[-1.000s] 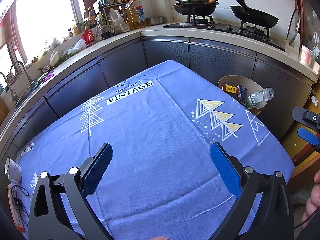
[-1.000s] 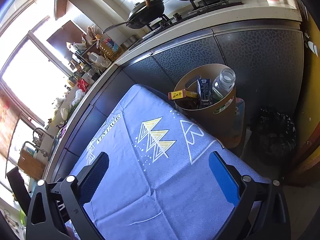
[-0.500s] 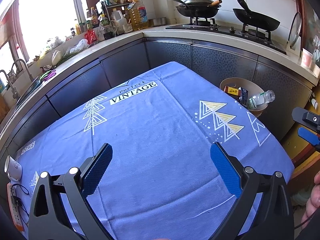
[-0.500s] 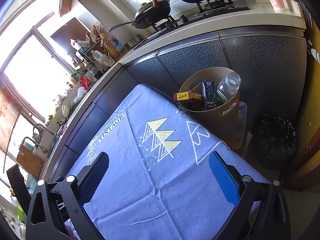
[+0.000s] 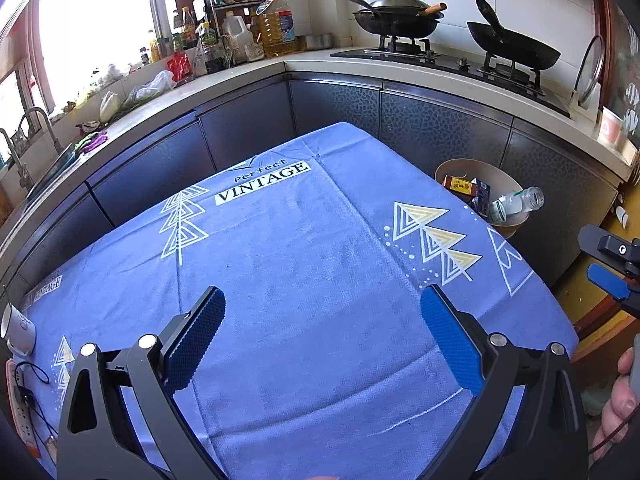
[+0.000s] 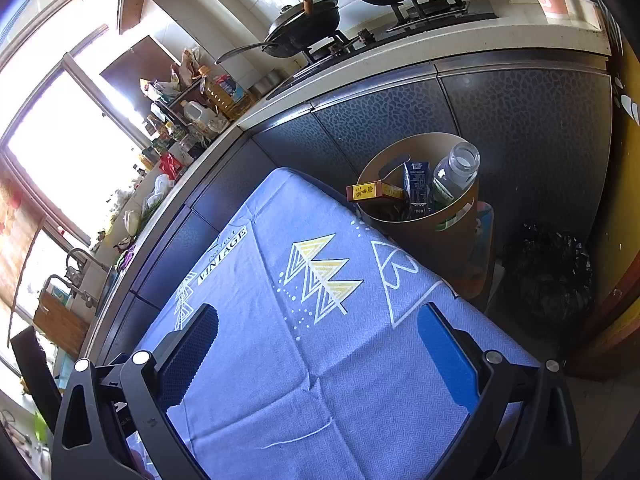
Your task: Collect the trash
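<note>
Blue cloth (image 5: 304,264) covers the table under both of my tools. I find the left gripper (image 5: 320,320) hovering above it with jaws spread wide, nothing between them; the right gripper (image 6: 318,342) likewise (empty, wide apart). The trash sits in the brown bin (image 6: 432,236) beside the table's far corner: a clear bottle (image 6: 456,172), a dark carton (image 6: 418,188), a yellow box (image 6: 366,191).

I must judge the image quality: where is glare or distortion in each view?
Left wrist view: the window is blown out white; the counter edge bows from the fisheye. Right wrist view: the window glares too, the whole scene is tilted, and the bin stays sharp.
</note>
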`<state>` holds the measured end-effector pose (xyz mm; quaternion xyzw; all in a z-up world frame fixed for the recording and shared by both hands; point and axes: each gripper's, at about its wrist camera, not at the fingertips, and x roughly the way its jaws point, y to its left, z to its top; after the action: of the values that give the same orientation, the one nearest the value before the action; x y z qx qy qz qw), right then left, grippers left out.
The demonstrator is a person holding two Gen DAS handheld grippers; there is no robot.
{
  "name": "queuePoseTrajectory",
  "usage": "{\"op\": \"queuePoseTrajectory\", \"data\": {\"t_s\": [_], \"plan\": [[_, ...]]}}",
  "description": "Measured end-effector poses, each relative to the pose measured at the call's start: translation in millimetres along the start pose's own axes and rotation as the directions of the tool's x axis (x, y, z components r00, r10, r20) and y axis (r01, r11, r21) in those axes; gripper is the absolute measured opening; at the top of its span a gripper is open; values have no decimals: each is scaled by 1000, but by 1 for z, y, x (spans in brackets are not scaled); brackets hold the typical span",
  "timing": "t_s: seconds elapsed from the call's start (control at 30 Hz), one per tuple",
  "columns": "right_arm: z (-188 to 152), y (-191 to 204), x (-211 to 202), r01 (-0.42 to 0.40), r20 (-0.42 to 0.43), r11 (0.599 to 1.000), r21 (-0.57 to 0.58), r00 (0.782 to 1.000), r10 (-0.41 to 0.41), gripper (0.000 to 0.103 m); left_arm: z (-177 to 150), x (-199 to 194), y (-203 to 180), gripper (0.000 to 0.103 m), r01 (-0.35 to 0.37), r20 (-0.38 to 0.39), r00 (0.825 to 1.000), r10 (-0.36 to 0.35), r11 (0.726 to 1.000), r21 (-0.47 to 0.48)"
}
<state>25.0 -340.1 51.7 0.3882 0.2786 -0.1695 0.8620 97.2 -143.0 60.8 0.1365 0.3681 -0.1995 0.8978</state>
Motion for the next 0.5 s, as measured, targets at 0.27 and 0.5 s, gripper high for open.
{"op": "queuePoseTrajectory", "data": {"t_s": [0.27, 0.5], "plan": [[-2, 0, 2, -1, -7, 1000, 0, 1000, 1, 99, 0, -3, -2, 97, -15, 14, 1000, 15, 1000, 8], [-2, -1, 2, 0, -6, 1000, 1, 1000, 0, 99, 0, -2, -5, 97, -24, 15, 1000, 24, 1000, 16]]}}
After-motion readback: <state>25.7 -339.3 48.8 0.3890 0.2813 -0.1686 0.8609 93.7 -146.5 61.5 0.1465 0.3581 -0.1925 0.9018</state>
